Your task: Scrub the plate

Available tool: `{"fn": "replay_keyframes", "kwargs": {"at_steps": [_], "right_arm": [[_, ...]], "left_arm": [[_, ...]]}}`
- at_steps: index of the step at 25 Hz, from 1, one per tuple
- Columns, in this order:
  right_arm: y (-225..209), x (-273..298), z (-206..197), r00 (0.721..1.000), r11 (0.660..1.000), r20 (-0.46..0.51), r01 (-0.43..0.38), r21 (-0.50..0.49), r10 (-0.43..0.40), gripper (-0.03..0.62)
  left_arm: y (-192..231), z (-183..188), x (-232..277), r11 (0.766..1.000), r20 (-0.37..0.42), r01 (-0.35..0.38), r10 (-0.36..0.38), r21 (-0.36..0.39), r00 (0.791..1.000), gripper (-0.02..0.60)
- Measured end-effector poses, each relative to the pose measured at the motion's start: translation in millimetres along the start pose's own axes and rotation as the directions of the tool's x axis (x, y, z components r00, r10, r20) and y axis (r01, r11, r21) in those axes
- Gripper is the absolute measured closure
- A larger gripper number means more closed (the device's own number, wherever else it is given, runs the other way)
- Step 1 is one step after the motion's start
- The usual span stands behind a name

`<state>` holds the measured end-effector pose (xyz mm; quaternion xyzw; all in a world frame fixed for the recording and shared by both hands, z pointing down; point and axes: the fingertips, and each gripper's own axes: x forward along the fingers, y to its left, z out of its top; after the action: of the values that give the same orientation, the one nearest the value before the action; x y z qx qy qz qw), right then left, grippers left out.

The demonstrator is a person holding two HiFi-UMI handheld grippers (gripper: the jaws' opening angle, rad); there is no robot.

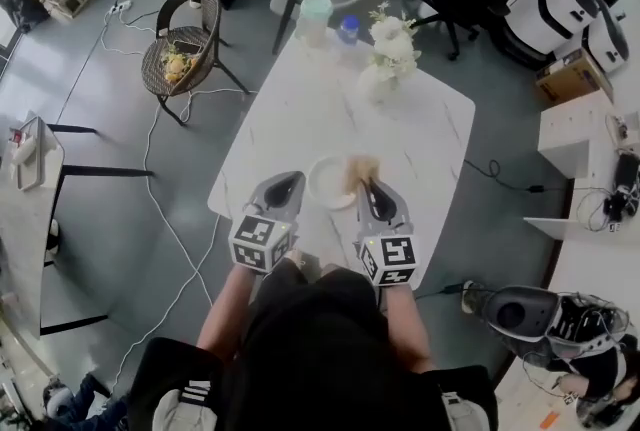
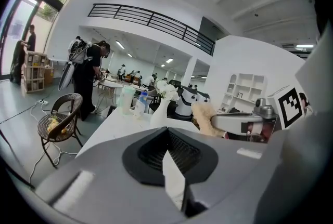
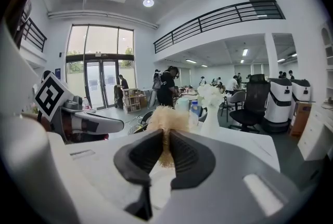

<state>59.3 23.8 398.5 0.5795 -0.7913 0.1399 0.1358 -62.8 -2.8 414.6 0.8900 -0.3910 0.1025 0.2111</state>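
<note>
A white plate (image 1: pixel 326 183) lies near the front edge of the white marble table (image 1: pixel 300 109). My right gripper (image 1: pixel 371 187) is shut on a tan fibrous scrubber (image 1: pixel 360 167), which hangs over the plate's right rim. In the right gripper view the scrubber (image 3: pixel 167 118) sticks up out of the closed jaws of that gripper (image 3: pixel 166 141). My left gripper (image 1: pixel 288 183) is shut and holds nothing, its tip just left of the plate. In the left gripper view its jaws (image 2: pixel 167 137) meet, and the right gripper (image 2: pixel 240 123) with the scrubber (image 2: pixel 204 116) shows beside it.
At the far end of the table stand a white vase of white flowers (image 1: pixel 385 59), a pale green cup (image 1: pixel 314 16) and a blue-capped bottle (image 1: pixel 347 29). A wicker chair (image 1: pixel 182 54) stands left of the table, with cables on the floor. Grey and black chairs stand beyond it.
</note>
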Motion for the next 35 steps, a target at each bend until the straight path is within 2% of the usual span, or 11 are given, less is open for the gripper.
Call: {"fn": "replay_keyframes", "kwargs": {"at_steps": [8,17,27,35], "right_arm": [[-14,25,-18,0.994,0.996,-0.057,-0.091,0.005,0.091,0.553],[-19,43,-52,0.977,0.986,-0.127,-0.168,0.020,0.169,0.553],[-22,62,-97,0.954,0.976,-0.204,-0.212,0.047,0.218,0.553],[-26,73,-117,0.942,0.973,-0.246,-0.222,0.060,0.229,0.553]], "left_arm": [[1,-23,23,0.997,-0.031,-0.069,0.068,-0.042,0.997,0.575],[10,-61,30,0.984,-0.098,-0.151,0.142,-0.096,0.985,0.575],[19,-99,47,0.973,-0.150,-0.182,0.161,-0.139,0.976,0.575],[24,-132,59,0.961,-0.197,-0.193,0.155,-0.196,0.968,0.575]]}}
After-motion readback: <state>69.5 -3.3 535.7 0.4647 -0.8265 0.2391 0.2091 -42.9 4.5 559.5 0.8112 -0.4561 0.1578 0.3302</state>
